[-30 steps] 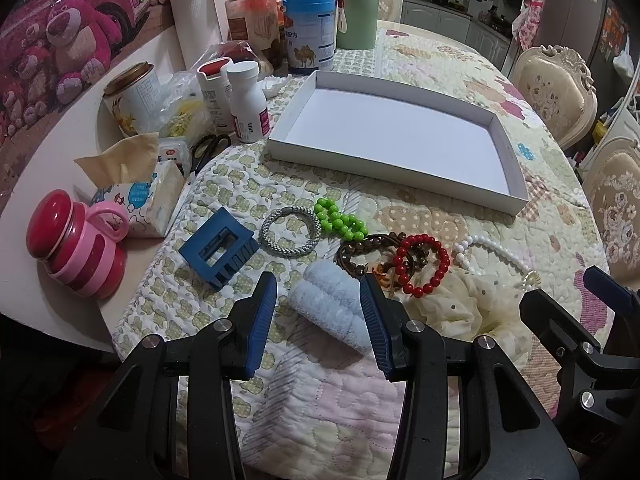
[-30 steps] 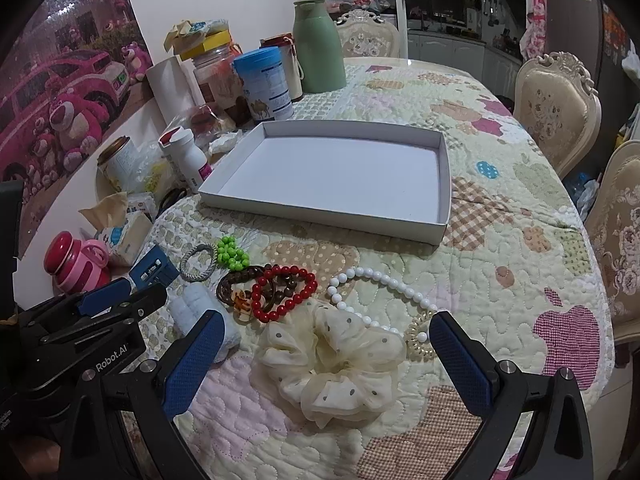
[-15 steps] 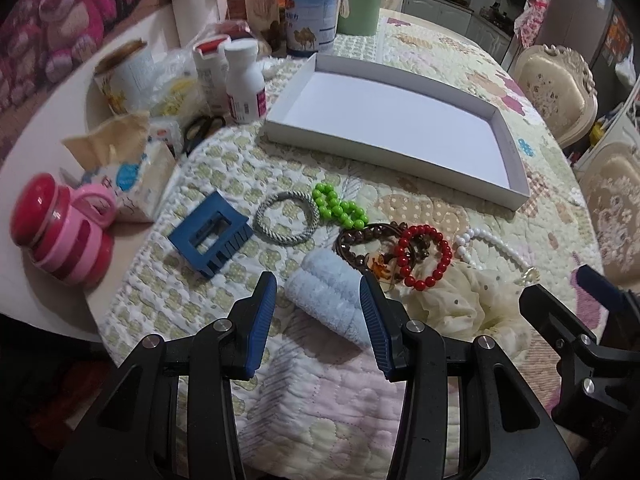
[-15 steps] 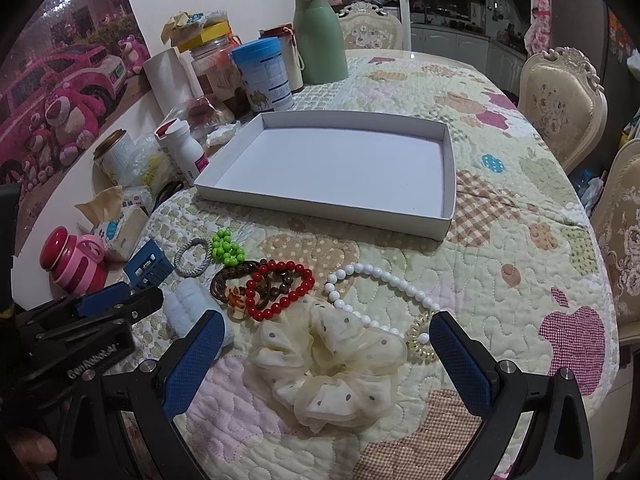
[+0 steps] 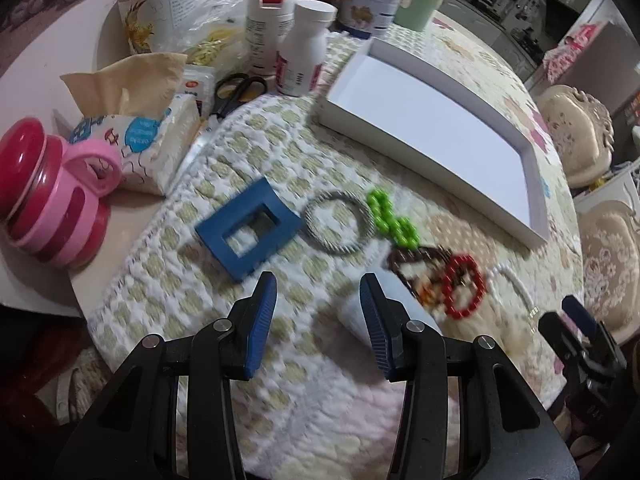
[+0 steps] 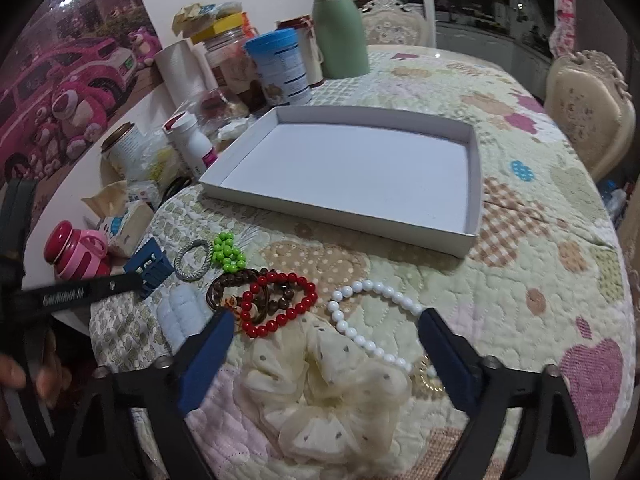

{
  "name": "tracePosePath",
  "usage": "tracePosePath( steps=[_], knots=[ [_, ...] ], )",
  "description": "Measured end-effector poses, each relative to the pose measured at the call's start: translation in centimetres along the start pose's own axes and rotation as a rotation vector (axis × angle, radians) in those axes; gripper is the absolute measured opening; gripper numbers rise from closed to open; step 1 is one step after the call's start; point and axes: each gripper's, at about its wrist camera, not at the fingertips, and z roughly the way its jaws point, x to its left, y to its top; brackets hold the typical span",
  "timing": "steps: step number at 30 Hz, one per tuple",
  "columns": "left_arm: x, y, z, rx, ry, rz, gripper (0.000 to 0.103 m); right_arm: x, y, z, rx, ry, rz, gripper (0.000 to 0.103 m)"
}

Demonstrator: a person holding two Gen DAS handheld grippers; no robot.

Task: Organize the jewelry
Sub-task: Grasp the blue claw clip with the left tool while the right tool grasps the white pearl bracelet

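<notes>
Gauzy scrunchie (image 6: 328, 396) between wide-open right tool (image 6: 326, 354), left tool (image 5: 318, 314) parted, empty

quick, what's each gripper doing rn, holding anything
Left gripper: open, holding nothing, over the quilt near the blue clip.
Right gripper: open wide, holding nothing, above the cream scrunchie.

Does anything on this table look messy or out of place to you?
Nothing looks spilled or broken. The oddest bit: the red bead bracelet lies tangled over the brown bead bracelet, and every piece sits loose on the quilt while the white tray holds nothing.
</notes>
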Motion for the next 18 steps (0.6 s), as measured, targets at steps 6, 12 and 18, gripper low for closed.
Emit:
tracePosePath(
  steps=[6, 12, 18],
  knots=[
    [1.3, 2.5, 0.9, 0.002, 0.011, 0.014, 0.043, -0.5, 0.5, 1.0, 0.021, 0.029, -0.006, 0.075],
    [2.6, 2.9, 2.6, 0.070, 0.016, 0.052, 0.043, -2.4, 0.8, 1.6, 0.039, 0.014, 0.012, 0.075],
    [3.0, 2.3, 3.2, 0.092, -0.007, 0.152, 0.061, -4.0, 0.3, 3.6, 0.097, -0.012, 0.015, 0.063]
  ],
)
